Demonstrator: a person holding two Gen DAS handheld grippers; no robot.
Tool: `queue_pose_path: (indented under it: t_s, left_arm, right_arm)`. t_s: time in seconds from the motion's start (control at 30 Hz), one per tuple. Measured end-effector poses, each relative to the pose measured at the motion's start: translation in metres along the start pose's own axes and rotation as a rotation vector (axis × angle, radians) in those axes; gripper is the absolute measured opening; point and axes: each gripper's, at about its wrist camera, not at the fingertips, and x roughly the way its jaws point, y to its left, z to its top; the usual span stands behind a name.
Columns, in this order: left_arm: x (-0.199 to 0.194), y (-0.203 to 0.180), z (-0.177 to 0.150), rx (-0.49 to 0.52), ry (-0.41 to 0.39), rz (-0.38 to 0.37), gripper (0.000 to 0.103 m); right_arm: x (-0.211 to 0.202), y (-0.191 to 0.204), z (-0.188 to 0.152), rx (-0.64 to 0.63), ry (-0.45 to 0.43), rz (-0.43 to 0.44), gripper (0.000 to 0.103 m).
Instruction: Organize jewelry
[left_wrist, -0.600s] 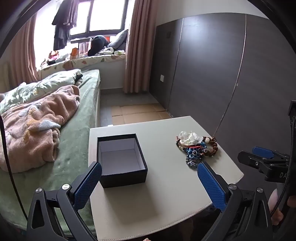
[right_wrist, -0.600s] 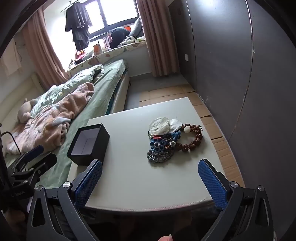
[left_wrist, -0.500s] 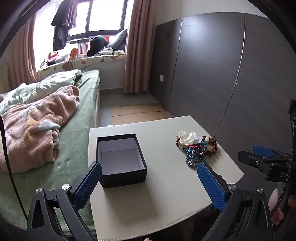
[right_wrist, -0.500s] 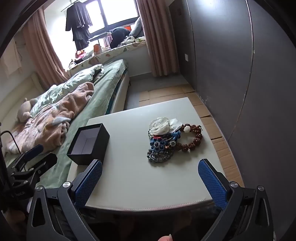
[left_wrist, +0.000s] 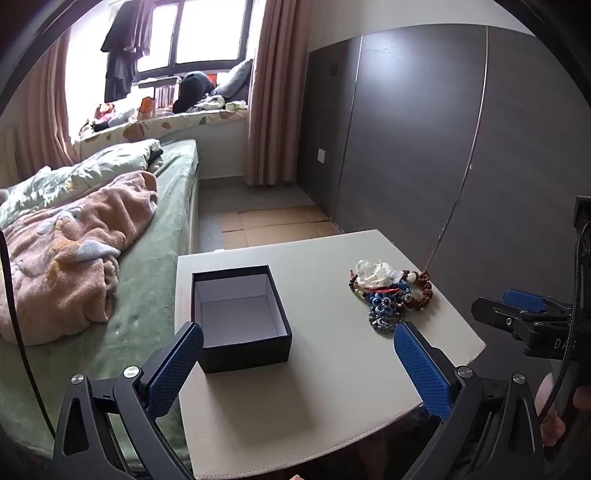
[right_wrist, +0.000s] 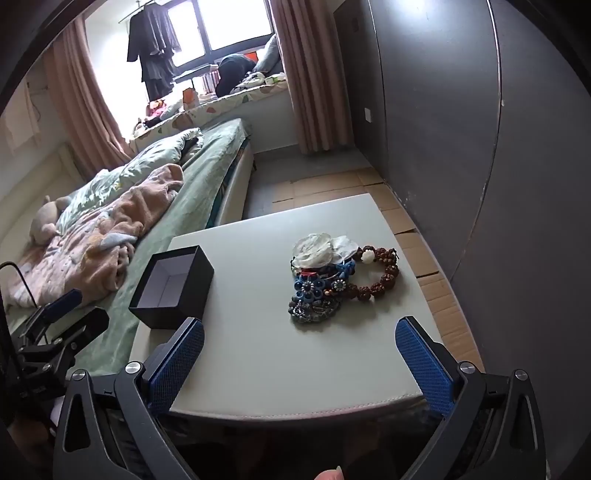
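Looking down from two handheld grippers, both views take in a small pale grey square table (left_wrist: 332, 387) beside a bed with a green cover (left_wrist: 147, 295). The left gripper (left_wrist: 299, 365) hangs over the table's near edge with its two blue-padded fingers (left_wrist: 177, 365) spread wide and nothing between them. The right gripper (right_wrist: 299, 363) hovers over the same edge, its blue pads equally far apart and empty; in the left view only its tip shows at the right border, the rest cut off.

An open black rectangular cardboard box with a white lining (left_wrist: 240, 317) sits on the table's left side, lidless and empty as far as its floor can be seen; the near wall hides a strip of the inside. Well apart from it, on the table's right side, lies a tangled heap of jewelry (right_wrist: 332, 280): a white fabric flower (right_wrist: 314, 249) on top, a brown wooden bead bracelet (right_wrist: 380, 277) with one white bead, blue flower-shaped pieces (right_wrist: 308, 288) and a darker beaded cluster nearest the camera. The pieces overlap, so how many there are cannot be told.

A pink fleece blanket (left_wrist: 62, 266) lies rumpled on the bed. Dark grey wardrobe panels (left_wrist: 480, 147) fill the right side. The window is washed out by glare, and the clutter on its sill is too small to identify. A fingertip of the person just shows at the bottom edge of the right view.
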Motion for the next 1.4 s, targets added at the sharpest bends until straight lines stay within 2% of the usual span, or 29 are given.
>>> queue_pose_path:
  t_s: [1.4]
  left_arm:
    - [0.0000,-0.0020,-0.0005,0.007,0.000,-0.006,0.103]
  right_arm:
    - [0.0022,-0.0042,0.0014,-0.012,-0.012,-0.027,0.103]
